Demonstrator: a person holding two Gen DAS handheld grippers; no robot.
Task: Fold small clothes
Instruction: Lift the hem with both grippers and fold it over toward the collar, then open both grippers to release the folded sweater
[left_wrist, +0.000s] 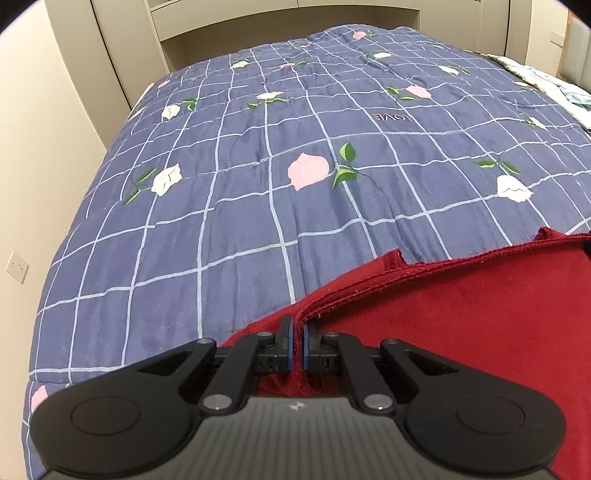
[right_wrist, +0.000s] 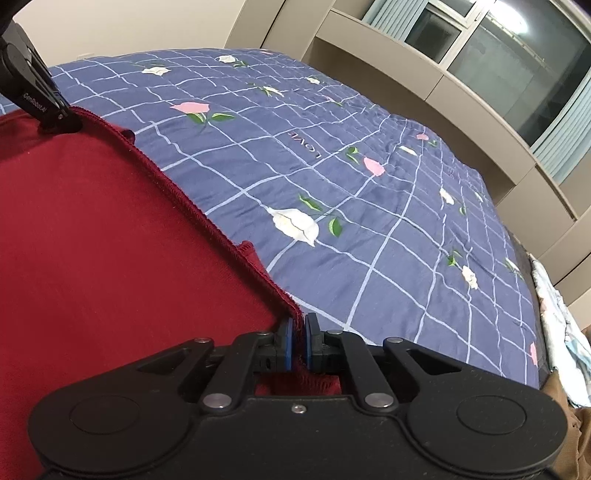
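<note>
Garment: red cloth (left_wrist: 461, 314), hem stretched lengthwise between both grippers, over bed (left_wrist: 258, 184).
Left hand-held gripper (left_wrist: 298, 332): clamped on hem.
Right hand-held gripper (right_wrist: 299, 328): pinching hem's other end.

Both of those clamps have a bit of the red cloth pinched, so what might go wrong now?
1. The right gripper holds only the hem corner of the dark red knit garment, with its jaws slightly apart, so the cloth may slip free.
2. The left gripper pinches a bunched edge; layers may fold unevenly.
3. The stretched hem could drag across the blue floral checked quilt and wrinkle.
</note>
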